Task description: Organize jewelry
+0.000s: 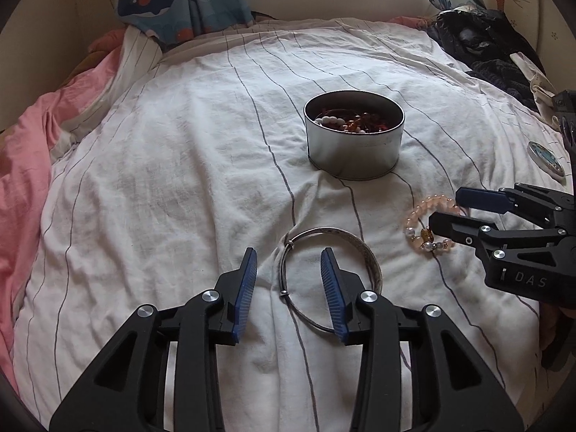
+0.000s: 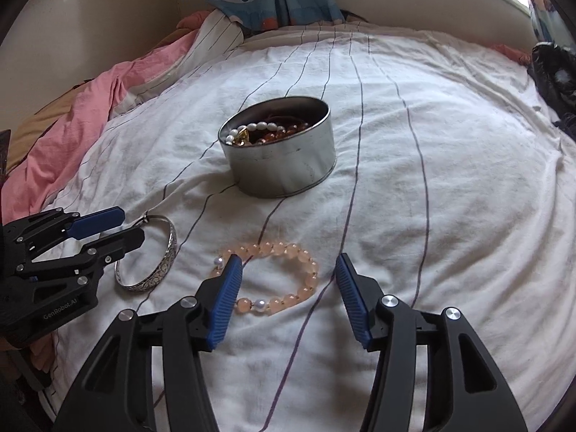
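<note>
A round metal tin [image 1: 354, 154] [image 2: 284, 169] stands on the white striped bedsheet and holds several bead bracelets. A silver bangle [image 1: 372, 262] [image 2: 172, 248] lies flat on the sheet. My left gripper [image 1: 289, 255] [image 2: 131, 225] hovers open over the bangle's near left side, its blue pads apart and not touching the metal. To the right lies a pink bead bracelet [image 1: 414, 216] [image 2: 309, 280] with a few white pearls. My right gripper [image 2: 289, 259] [image 1: 446, 207] stands open over it, the left pad covering part of the ring and neither pad pressing on it.
A round blue-patterned lid [image 1: 545, 156] lies at the far right of the bed. Dark clothes [image 1: 478, 46] are piled at the back right. A pink blanket [image 1: 28, 151] bunches along the left side. A whale-print curtain [image 1: 172, 0] hangs behind the bed.
</note>
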Demonstrator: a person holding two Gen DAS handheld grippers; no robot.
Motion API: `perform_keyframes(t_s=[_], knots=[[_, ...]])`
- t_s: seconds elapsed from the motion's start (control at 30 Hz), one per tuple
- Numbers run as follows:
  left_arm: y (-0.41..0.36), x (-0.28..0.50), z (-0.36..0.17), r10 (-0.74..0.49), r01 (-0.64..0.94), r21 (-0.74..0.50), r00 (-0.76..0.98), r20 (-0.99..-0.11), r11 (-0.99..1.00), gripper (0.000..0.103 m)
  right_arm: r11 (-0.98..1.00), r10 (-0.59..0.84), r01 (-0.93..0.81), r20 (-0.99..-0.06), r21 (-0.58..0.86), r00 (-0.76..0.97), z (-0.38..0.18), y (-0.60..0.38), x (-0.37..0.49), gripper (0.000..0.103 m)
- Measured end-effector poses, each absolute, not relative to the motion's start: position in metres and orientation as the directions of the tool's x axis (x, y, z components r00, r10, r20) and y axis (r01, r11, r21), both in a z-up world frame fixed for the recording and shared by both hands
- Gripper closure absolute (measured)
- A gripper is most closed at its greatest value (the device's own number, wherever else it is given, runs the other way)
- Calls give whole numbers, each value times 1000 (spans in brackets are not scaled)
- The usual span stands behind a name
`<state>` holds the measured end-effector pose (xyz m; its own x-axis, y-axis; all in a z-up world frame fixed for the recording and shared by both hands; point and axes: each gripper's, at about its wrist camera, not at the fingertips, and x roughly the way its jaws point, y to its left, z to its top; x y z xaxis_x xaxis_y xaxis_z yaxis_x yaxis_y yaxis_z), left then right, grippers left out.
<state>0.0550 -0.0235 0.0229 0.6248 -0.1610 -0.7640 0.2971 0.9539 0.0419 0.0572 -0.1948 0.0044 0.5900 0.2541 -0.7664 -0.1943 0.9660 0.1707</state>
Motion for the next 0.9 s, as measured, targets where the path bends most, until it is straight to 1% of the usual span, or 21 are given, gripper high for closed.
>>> perform_keyframes(t_s=[0.1, 0.17, 0.23, 0.33, 0.4, 0.43, 0.47, 0.53, 0.6, 0.67, 0.7, 0.77, 0.9], knots=[[-20, 59, 20, -184, 296, 3, 601, -778, 955, 68, 947, 309, -246, -792, 205, 526, 1, -191, 52, 59], [-16, 63, 17, -207, 290, -39, 577, -790, 956, 67, 934, 328, -293, -815, 204, 478, 3, -188, 41, 81], [-12, 65, 14, -229, 288, -71, 561, -796, 955, 67, 921, 341, -336, -826, 197, 449, 7, -188, 25, 81], [-10, 65, 13, -243, 287, -91, 555, -795, 954, 67, 912, 374, -345, -794, 221, 480, 16, -195, 11, 81], [-10, 64, 12, -248, 292, -93, 553, -795, 952, 66, 917, 384, -309, -768, 252, 512, 18, -199, 13, 72], [-11, 64, 12, -251, 297, -94, 552, -795, 950, 66, 920, 384, -290, -760, 264, 525, 18, -199, 15, 65], [-12, 63, 11, -260, 307, -98, 548, -795, 947, 66, 924, 377, -276, -762, 266, 527, 14, -197, 18, 64], [-15, 60, 11, -294, 342, -117, 528, -797, 932, 66, 941, 319, -268, -800, 205, 509, 3, -189, 24, 64], [-20, 56, 13, -331, 389, -132, 505, -797, 912, 66, 947, 269, -291, -822, 133, 501, -1, -181, 23, 67], [-23, 52, 14, -354, 415, -143, 490, -797, 898, 66, 951, 239, -293, -832, 96, 501, 2, -184, 19, 88], [-21, 51, 15, -369, 419, -159, 486, -792, 894, 66, 959, 214, -272, -834, 80, 508, 3, -189, 18, 93], [-16, 52, 17, -396, 404, -203, 480, -783, 892, 66, 975, 160, -217, -835, 50, 526, 3, -201, 17, 94], [-11, 56, 15, -362, 360, -191, 501, -786, 913, 66, 973, 194, -211, -821, 92, 536, 6, -205, 16, 94]])
